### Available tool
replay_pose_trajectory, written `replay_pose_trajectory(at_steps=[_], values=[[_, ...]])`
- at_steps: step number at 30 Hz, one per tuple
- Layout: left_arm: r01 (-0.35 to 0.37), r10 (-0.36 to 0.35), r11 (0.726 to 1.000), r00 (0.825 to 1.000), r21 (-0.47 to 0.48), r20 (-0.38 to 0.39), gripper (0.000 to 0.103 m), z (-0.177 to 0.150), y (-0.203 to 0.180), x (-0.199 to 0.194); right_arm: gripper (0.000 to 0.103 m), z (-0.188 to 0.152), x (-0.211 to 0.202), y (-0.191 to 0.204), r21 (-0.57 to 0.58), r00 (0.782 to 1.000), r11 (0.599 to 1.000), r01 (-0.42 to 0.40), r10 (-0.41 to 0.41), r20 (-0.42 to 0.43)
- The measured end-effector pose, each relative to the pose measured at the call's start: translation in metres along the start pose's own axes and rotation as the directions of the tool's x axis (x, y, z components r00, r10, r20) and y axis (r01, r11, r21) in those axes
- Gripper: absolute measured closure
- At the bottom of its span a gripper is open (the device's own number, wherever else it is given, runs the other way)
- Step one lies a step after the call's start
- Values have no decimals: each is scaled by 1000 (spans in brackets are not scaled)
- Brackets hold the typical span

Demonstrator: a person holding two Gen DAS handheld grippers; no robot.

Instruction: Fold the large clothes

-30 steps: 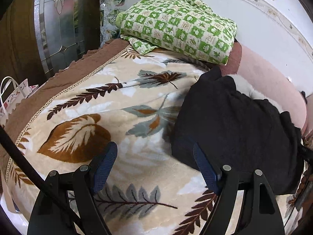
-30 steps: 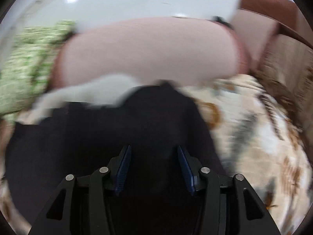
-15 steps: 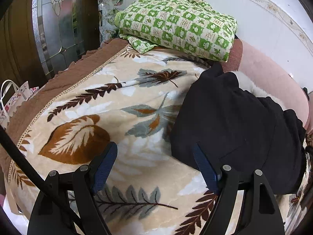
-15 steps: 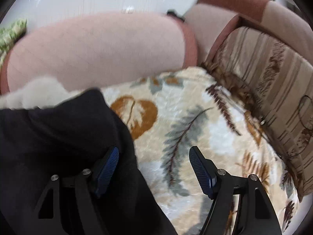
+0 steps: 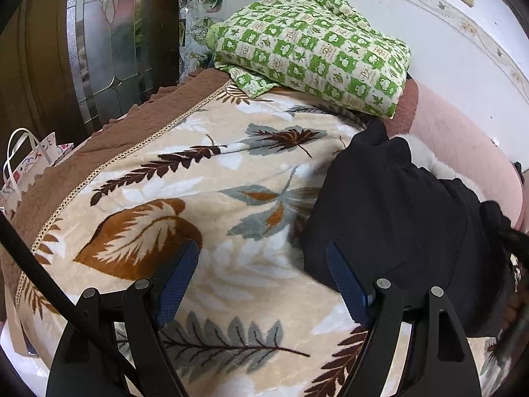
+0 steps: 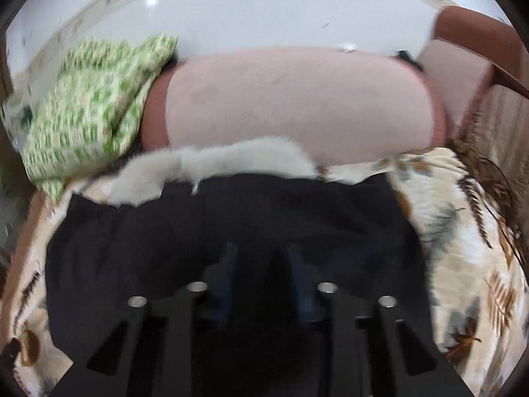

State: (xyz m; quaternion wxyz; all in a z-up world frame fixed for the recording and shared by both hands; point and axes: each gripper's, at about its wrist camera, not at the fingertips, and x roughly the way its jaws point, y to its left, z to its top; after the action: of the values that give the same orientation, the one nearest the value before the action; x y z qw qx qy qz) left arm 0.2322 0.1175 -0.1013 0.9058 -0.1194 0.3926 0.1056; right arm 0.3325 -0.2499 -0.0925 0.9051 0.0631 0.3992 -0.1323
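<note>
A black garment (image 5: 396, 205) with a white fur trim (image 5: 429, 158) lies bunched on the leaf-patterned blanket (image 5: 231, 165). My left gripper (image 5: 261, 246) hangs open above the blanket. Its right finger is at the garment's near left edge and nothing is between its pads. In the blurred right wrist view, my right gripper (image 6: 261, 248) sits low over the middle of the black garment (image 6: 231, 211). Its jaws are closing, with a narrow gap showing between the pads. Dark cloth lies under them; blur hides whether any is pinched. The fur trim (image 6: 231, 158) is beyond the fingertips.
A green checked quilt (image 5: 314, 49) is piled at the bed's far end against a pink cushion (image 6: 297, 99). A glass-panelled door (image 5: 109, 33) and a paper bag (image 5: 23, 172) stand off the left side. Brown striped upholstery (image 6: 509, 125) borders the right.
The right wrist view swung from the blanket at the garment's right edge back over the garment's middle, and its jaws narrowed from wide apart. The left gripper held still.
</note>
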Motion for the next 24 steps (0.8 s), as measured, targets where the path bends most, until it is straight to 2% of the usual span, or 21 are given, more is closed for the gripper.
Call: replay_pose_trajectory(at_steps=[1, 4, 6, 9, 12, 15, 20, 24], values=[[0, 0, 1000, 1000, -5, -1, 24, 1, 1, 1, 75, 1, 14, 3, 2, 999, 1000, 28, -28, -14], [3, -4, 1000, 1000, -17, -10, 24, 3, 4, 3, 55, 2, 53, -1, 56, 995, 994, 92, -89, -53], [13, -14, 1000, 1000, -20, -23, 24, 5, 4, 5, 51, 4, 68, -3, 85, 992, 989, 118, -114, -50], [15, -15, 1000, 999, -13, -36, 24, 4, 3, 7, 49, 9, 72, 2, 58, 987, 987, 151, -147, -62], [21, -21, 1000, 999, 0, -40, 24, 2, 0, 4, 46, 12, 47, 3, 37, 987, 987, 158, -156, -37], [23, -22, 1000, 1000, 15, -21, 24, 1, -3, -4, 46, 4, 8, -6, 38, 993, 992, 119, -118, -8], [28, -29, 999, 1000, 46, 10, 24, -6, -13, -15, 35, -49, -73, -35, 18, 996, 999, 44, -45, 80], [43, -49, 994, 997, 96, 59, 24, -19, -29, -30, 28, -104, -114, -58, 45, 988, 999, 17, -24, 152]])
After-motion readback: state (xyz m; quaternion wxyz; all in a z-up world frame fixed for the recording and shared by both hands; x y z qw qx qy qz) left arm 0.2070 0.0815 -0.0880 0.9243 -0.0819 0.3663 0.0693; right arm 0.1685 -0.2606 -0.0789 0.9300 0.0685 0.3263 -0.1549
